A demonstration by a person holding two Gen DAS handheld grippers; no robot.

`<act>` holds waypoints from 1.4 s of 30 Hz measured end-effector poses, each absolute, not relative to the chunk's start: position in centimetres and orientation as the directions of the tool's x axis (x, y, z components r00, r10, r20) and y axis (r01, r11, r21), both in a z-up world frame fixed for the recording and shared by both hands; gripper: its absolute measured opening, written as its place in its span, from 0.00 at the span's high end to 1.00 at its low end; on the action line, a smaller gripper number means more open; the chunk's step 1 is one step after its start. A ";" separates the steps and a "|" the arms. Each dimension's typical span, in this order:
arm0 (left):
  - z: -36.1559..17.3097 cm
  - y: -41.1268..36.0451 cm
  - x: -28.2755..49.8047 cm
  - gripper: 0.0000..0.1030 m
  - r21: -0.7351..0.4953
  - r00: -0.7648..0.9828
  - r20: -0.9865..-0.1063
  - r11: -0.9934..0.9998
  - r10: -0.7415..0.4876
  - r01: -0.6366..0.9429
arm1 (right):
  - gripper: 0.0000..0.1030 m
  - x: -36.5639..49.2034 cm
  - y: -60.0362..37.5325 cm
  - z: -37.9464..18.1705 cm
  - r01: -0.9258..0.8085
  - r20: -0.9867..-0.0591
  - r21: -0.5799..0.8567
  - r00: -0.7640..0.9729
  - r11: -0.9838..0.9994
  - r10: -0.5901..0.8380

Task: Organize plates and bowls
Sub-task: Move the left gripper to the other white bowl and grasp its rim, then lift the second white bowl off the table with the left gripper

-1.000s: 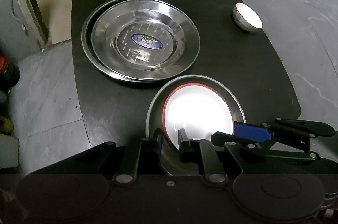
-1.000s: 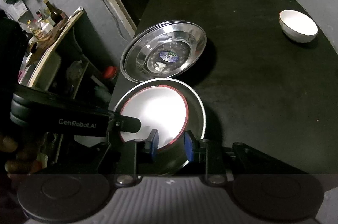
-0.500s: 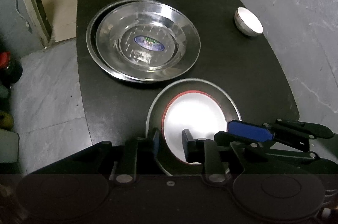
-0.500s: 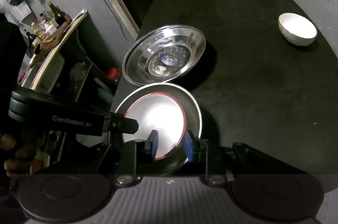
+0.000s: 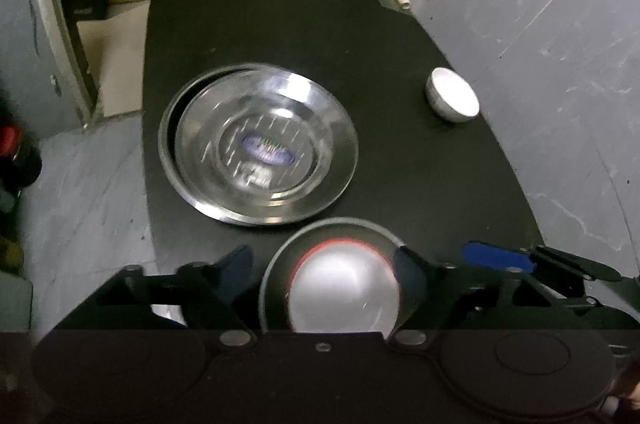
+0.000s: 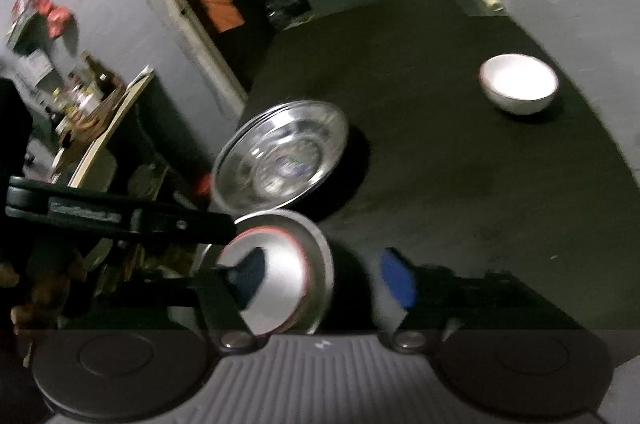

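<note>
Since a second ago both pairs of jaws, then pinched on the near rim of the red-rimmed white plate (image 5: 344, 294), have let go and are opening wide, and both views have pulled back so more of the black table (image 5: 400, 128) shows.

The left gripper (image 5: 324, 278) now has its fingers spread to either side of the grey plate (image 5: 280, 264) that carries the red-rimmed one; the pair of plates sits between the jaws, with no pad seen pressing on it. Beyond the jaws and a little to their left lie the stacked steel plates (image 5: 260, 148), in the same spot as before. Far off to the right of the jaws stands the white bowl (image 5: 452, 96), also unmoved.

The right gripper (image 6: 320, 278) is likewise spreading. Its left finger lies over the white plate's face and its right finger stands clear of the grey rim, gripping nothing. The image is blurred, so contact there is uncertain.
</note>
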State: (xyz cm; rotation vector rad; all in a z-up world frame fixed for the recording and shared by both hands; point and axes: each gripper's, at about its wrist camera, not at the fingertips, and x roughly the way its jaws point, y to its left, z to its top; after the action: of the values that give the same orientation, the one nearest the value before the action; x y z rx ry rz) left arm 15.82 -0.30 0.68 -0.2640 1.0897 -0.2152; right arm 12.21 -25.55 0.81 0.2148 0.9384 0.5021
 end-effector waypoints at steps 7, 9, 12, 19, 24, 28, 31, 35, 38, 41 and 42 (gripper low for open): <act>0.9 -2.5 19.2 0.01 -0.315 0.466 -0.829 0.947 -0.309 0.068 | 0.00 14.2 -29.5 0.6 -0.206 -0.701 0.375 0.575 0.904 0.422; 0.8 -3.3 20.1 0.01 -0.312 0.476 -0.824 0.947 -0.308 0.073 | 0.00 15.0 -30.8 0.4 -0.169 -0.701 0.369 0.595 0.914 0.393; 0.7 -4.8 21.8 0.01 -0.305 0.497 -0.811 0.948 -0.308 0.091 | 0.00 16.3 -32.5 0.1 -0.122 -0.701 0.355 0.621 0.927 0.350; 0.2 -8.8 26.4 0.01 -0.261 0.520 -0.799 0.953 -0.301 0.150 | 0.00 19.0 -34.4 -0.9 -0.089 -0.722 0.266 0.641 0.960 0.259; -0.6 -11.2 30.4 0.01 -0.223 0.521 -0.805 0.959 -0.283 0.177 | 0.00 20.8 -34.6 -1.6 -0.070 -0.717 0.219 0.665 0.973 0.209; -1.2 -13.2 33.9 0.01 -0.196 0.551 -0.788 0.961 -0.274 0.197 | 0.00 22.9 -34.9 -2.5 -0.041 -0.714 0.217 0.675 0.975 0.187; -1.8 -14.7 36.2 0.01 -0.172 0.562 -0.780 0.957 -0.276 0.232 | 0.00 24.5 -34.9 -3.0 -0.022 -0.704 0.227 0.687 0.974 0.180; -2.8 -16.3 38.7 0.01 -0.138 0.549 -0.790 0.952 -0.272 0.273 | 0.00 26.3 -34.9 -3.8 0.003 -0.696 0.233 0.699 0.972 0.165; -3.7 -17.0 40.0 0.01 -0.127 0.525 -0.807 0.947 -0.271 0.295 | 0.00 27.4 -35.1 -4.4 0.034 -0.697 0.236 0.702 0.971 0.145; -4.4 -17.1 40.8 0.05 -0.146 0.491 -0.822 0.941 -0.286 0.304 | 0.05 28.5 -35.1 -4.9 0.043 -0.703 0.233 0.698 0.972 0.138; -4.7 -17.1 40.9 0.08 -0.154 0.482 -0.826 0.939 -0.293 0.307 | 0.06 28.8 -35.1 -5.0 0.043 -0.706 0.230 0.695 0.972 0.136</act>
State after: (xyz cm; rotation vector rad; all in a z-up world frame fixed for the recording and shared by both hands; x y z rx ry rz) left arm 40.94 -17.15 -4.66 0.0151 1.0032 -0.3654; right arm 28.78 -35.10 -5.00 0.2372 0.8028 0.0523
